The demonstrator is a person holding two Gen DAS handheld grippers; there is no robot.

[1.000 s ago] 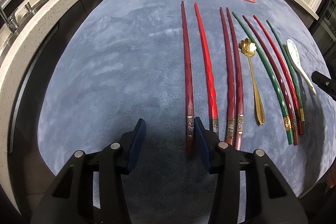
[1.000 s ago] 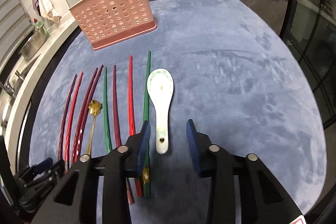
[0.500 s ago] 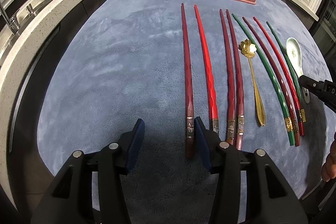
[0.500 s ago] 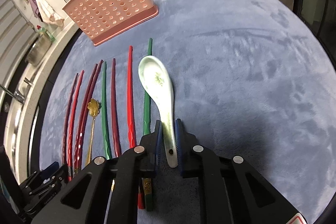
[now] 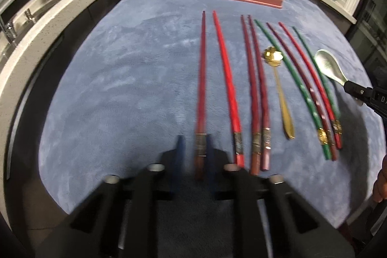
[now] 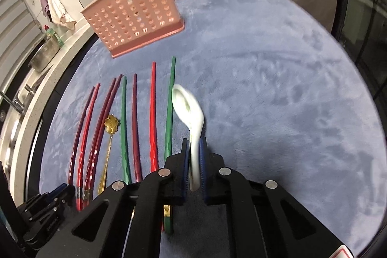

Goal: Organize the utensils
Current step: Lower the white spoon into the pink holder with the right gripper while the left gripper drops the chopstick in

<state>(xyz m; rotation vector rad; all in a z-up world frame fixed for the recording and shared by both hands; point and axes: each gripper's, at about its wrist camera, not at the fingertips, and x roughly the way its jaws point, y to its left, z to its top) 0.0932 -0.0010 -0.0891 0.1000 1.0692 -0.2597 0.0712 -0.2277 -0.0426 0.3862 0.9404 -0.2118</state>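
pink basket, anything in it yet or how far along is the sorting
Nothing looks sorted yet: no utensil shows in the pink basket. In hand: the right gripper is shut on the white spoon; the left gripper is closing around the leftmost dark red chopstick. Left: the other chopsticks and the gold spoon on the blue mat.

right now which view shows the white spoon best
The right wrist view: the white spoon sits centre frame, bowl up, its handle clamped in the right gripper. The left wrist view shows the spoon only at the right edge, small and blurred, its handle end hidden by that gripper.
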